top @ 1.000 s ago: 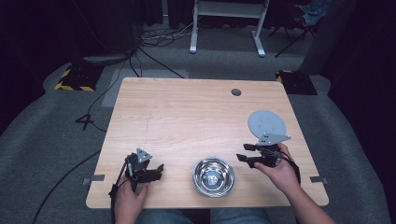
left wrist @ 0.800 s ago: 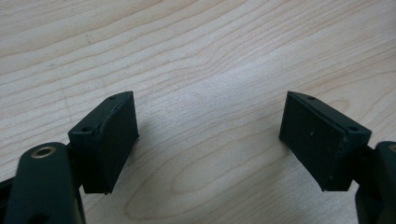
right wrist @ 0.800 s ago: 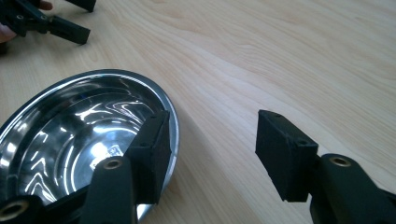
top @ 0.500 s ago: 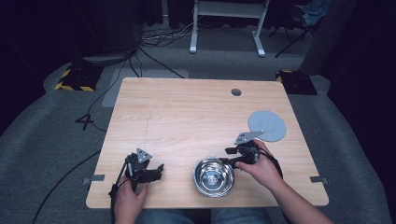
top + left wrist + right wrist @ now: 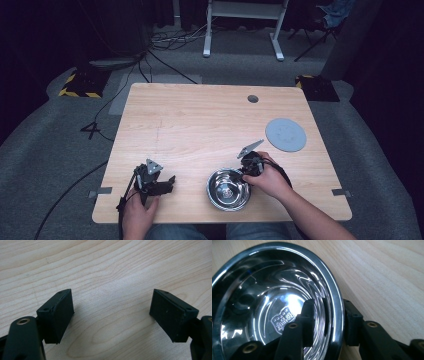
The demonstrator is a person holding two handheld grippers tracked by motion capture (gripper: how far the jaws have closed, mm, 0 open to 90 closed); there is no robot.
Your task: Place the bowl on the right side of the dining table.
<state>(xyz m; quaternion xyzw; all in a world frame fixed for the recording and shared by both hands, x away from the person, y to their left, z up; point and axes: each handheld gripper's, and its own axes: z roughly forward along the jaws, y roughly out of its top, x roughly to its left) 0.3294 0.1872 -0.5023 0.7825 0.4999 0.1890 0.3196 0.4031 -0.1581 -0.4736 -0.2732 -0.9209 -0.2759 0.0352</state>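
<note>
On wooden table [image 5: 200, 120]: steel bowl [image 5: 228, 189], grey disc [image 5: 285, 134], carpet [image 5: 60, 140] seemingly grey.

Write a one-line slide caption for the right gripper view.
Right gripper straddles the rim of a shiny steel bowl on the wooden table.

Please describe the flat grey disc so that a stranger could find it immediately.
Start at the wooden table and go to its right side. The grey disc lies flat there, beyond the right gripper. Unlike the shiny steel bowl near the front edge, it is matte.
</note>
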